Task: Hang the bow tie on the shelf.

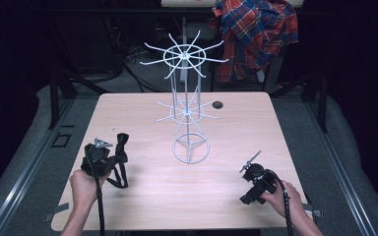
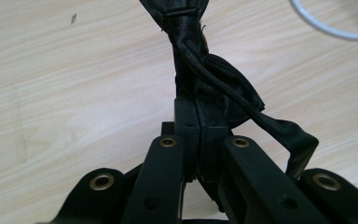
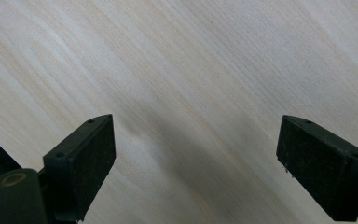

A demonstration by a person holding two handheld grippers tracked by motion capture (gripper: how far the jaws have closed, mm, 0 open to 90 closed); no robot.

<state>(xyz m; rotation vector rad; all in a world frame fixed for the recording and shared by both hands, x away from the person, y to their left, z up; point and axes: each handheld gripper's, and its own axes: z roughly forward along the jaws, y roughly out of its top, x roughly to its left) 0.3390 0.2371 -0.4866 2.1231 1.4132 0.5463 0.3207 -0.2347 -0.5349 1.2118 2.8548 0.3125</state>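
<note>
A black satin bow tie (image 1: 122,146) with its thin strap hangs from my left gripper (image 1: 114,158) at the table's left front. The left gripper view has both jaws pressed together on the bow tie (image 2: 200,60), my left gripper (image 2: 198,112) shut on the fabric and the strap trailing to the right. My right gripper (image 1: 248,196) is low over the right front of the table. In its own view my right gripper (image 3: 196,140) stands wide open over bare wood, with nothing between the pads.
A white wire display rack (image 1: 187,110) with two tiers of radiating hooks stands mid-table on a ring base (image 1: 191,150), whose edge (image 2: 326,28) shows ahead of the bow tie. A plaid shirt (image 1: 256,29) hangs behind the wooden table (image 1: 236,147). A small dark hole (image 1: 218,104) lies near the rack.
</note>
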